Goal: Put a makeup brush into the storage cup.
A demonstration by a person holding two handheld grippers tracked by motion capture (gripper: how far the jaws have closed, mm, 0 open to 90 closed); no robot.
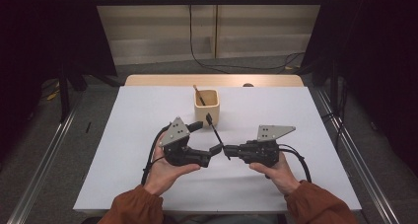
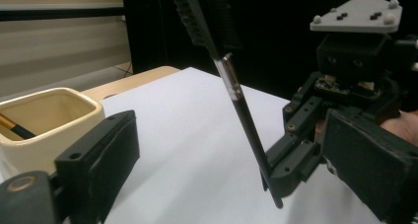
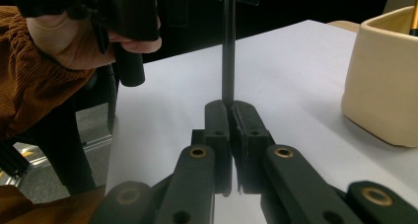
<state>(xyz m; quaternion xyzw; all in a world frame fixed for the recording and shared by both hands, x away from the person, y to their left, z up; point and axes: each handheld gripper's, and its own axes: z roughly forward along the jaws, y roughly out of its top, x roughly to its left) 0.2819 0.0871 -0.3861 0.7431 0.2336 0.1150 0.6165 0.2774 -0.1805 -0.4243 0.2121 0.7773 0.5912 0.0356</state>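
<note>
We see a black brush with a thin dark handle, a short metal band and a flat row of bristles at the upper end. It stands tilted in the air above the bench, just in front of the cream ceramic holder, and its bristle end leans toward this holder. The right hand-held gripper has its jaws pressed together on the lower part of the handle; in the right gripper view the handle rises straight out from between the closed pads. The left hand-held gripper is just beside the brush, on the side away from the right one, with its jaws standing wide and nothing between them. It touches no part of the brush.

Inside the holder there is already another tool with a wooden handle, which leans against the far left corner. We judge that this one is already put away and the black brush is the next one. The lifting seems done. What is left is to carry the brush over the holder opening, lower it inside and release it.
</note>
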